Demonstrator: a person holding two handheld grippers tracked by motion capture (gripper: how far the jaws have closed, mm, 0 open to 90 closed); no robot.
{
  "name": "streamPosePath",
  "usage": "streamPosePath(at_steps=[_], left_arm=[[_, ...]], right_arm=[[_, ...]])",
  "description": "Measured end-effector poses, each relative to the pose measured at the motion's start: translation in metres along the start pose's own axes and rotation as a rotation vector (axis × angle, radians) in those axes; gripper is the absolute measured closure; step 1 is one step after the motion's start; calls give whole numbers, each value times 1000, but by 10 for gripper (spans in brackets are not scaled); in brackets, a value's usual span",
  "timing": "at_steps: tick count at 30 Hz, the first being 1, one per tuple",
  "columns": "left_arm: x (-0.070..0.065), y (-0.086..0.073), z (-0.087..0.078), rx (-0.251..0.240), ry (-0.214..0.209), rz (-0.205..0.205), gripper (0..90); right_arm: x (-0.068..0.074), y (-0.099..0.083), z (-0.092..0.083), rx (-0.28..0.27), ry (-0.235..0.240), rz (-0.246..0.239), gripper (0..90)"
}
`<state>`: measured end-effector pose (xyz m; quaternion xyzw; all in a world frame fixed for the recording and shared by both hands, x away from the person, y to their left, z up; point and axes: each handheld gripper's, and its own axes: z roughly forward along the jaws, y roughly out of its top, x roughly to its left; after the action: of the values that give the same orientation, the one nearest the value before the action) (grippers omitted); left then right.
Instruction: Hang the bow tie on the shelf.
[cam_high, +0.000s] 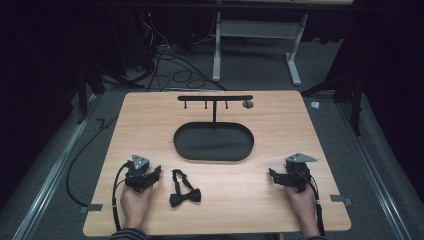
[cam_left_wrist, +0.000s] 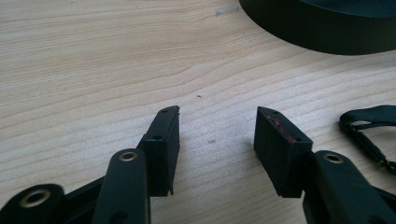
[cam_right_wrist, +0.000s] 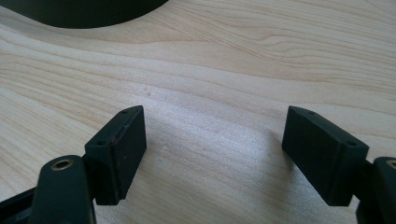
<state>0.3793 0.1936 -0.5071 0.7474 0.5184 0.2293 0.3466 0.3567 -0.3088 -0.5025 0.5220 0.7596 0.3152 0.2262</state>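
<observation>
Nothing is done yet: both your left claw (cam_high: 156, 173) and right claw (cam_high: 272, 175) gape empty, and the bow tie (cam_high: 183, 190) lies low centre, below the stand (cam_high: 215, 100).

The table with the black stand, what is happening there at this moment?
A person holds a gripper in each hand, low over the wooden table. The left gripper and right gripper are both open and hold nothing. A black bow tie lies beside the left gripper, untouched. The stand rises from an oval tray.
</observation>
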Motion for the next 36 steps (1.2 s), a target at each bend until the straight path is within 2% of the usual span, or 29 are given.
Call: streamPosePath(at_steps=[18, 36], left_arm=[[0, 0, 0, 0, -3, 0, 478], [0, 0, -1, -3, 1, 7, 503]], right_arm=[[0, 0, 0, 0, 0, 1, 229], [0, 0, 0, 1, -1, 1, 229]])
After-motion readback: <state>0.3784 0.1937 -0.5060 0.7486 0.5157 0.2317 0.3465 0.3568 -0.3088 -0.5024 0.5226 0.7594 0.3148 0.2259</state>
